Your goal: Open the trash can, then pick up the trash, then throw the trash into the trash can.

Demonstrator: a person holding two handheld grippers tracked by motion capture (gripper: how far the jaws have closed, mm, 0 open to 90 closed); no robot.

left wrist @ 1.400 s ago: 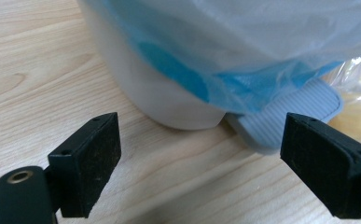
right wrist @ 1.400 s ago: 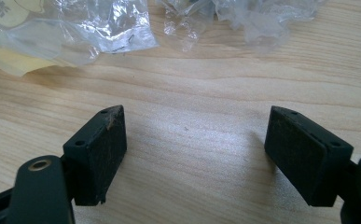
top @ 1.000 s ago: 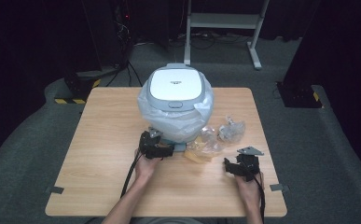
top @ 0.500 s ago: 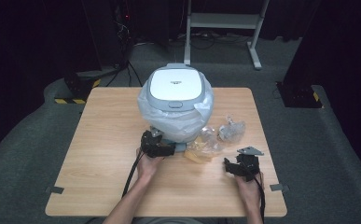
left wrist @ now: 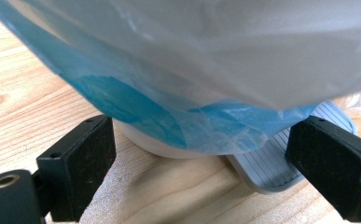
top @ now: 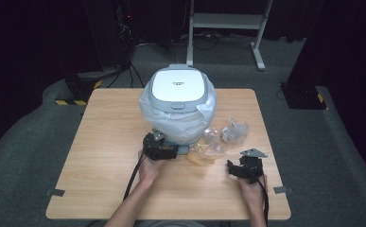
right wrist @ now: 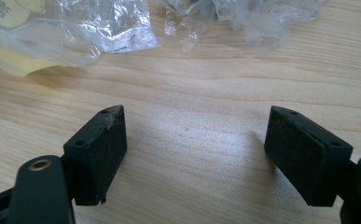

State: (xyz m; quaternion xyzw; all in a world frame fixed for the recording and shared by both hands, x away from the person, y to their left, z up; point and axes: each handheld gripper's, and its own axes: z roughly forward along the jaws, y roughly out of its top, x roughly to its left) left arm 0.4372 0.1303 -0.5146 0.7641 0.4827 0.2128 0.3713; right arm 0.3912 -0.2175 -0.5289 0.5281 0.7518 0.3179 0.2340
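Left gripper, frame centre, jaws wide apart w/ nothing between, at base of bag-wrapped rice cooker; right gripper, lower right, jaws apart over bare table, near crumpled plastic wrappers.

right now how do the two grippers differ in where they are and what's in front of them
The left gripper sits up against the bagged cooker, its jaws spread either side of the cooker's base and the blue-tinted bag. The right gripper is out on bare table, jaws around nothing, with crumpled clear wrappers lying farther ahead. The right one carries a grey plate on top. Both are open, black, and hand-held low over the wood.
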